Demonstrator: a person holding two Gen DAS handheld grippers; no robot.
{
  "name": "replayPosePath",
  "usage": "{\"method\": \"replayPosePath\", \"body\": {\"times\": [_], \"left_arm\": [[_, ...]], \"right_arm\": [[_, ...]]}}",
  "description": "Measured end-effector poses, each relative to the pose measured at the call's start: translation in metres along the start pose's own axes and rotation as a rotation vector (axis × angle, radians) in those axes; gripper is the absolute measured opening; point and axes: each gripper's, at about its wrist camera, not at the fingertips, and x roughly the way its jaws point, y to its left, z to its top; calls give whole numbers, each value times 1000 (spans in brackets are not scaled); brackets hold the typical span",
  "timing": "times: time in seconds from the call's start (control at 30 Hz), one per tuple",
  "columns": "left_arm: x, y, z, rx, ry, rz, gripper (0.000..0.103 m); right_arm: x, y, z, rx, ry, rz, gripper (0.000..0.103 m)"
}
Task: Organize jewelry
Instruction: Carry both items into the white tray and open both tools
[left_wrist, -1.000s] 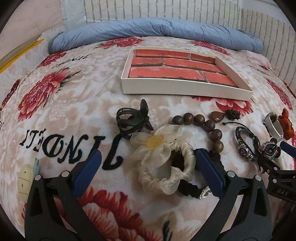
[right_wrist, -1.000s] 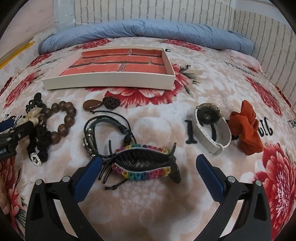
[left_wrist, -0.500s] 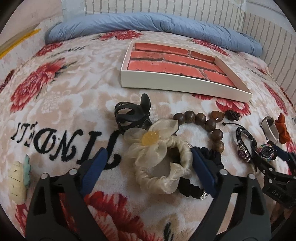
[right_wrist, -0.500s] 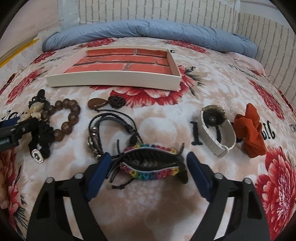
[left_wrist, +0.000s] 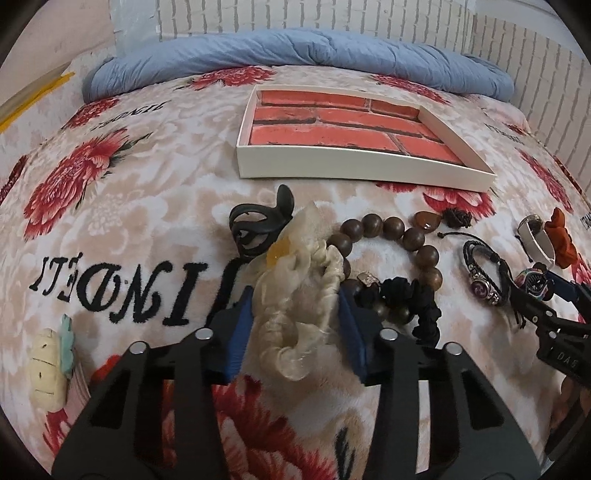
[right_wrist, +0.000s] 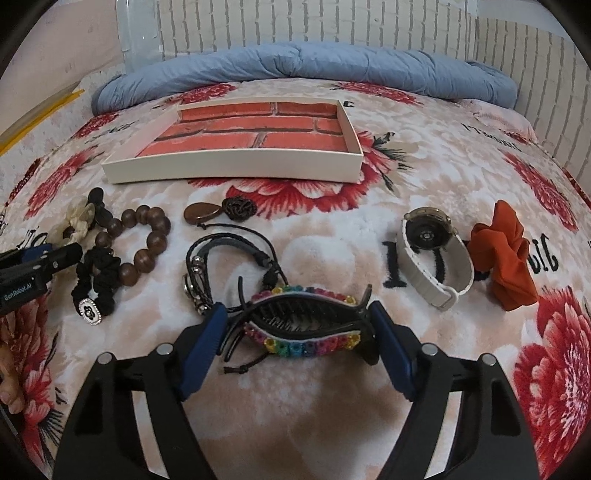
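My left gripper (left_wrist: 295, 325) is shut on the cream flower scrunchie (left_wrist: 299, 295), squeezing it on the floral blanket. My right gripper (right_wrist: 299, 332) is shut on the rainbow-beaded hair claw (right_wrist: 306, 325), one blue pad at each end. A white tray with a brick-print floor (left_wrist: 362, 170) lies beyond, also in the right wrist view (right_wrist: 236, 168). Nearby lie a black hair claw (left_wrist: 255, 225), a wooden bead bracelet (left_wrist: 399, 240), a black scrunchie (left_wrist: 410, 295) and a black cord bracelet (right_wrist: 229, 266).
A white-strapped watch (right_wrist: 436, 254) and an orange scrunchie (right_wrist: 506, 254) lie to the right. A brown teardrop pendant (right_wrist: 203, 212) lies before the tray. A rolled blue quilt (right_wrist: 295, 66) lines the brick-pattern wall. A cream hair clip (left_wrist: 48, 365) lies at far left.
Both grippers closed in: the left one onto the cream scrunchie, crumpling it; the right one onto the rainbow hair claw. Both also moved slightly forward.
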Motion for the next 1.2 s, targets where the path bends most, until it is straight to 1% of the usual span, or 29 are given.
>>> {"method": "replayPosePath", "body": {"times": [0.03,0.1,0.37,0.63,0.8,0.97,1.13,1.2], "left_arm": [[0,1,-1,-4,4,-2,36],[0,3,-1,-7,2,-1,26],[-3,6,-2,-12,-12,6,13],[-14,9,5,-25,-51,8,12],[-20,8,19,-26,-75,8,12],[-26,6,42,-20,-116,0,12],[-21,5,74,-30,-144,-17,12],[-14,3,90,-31,-145,-22,12]], "right_arm": [[-1,-1,0,4,-2,3,77],[-2,-2,1,6,-8,4,77],[-3,-7,2,11,-16,19,76],[-9,-12,6,3,-40,21,76],[-14,-14,18,-2,-65,19,76],[-18,-16,45,0,-103,22,76],[-15,-13,83,-8,-142,23,76],[-6,-11,104,-4,-147,32,76]]}}
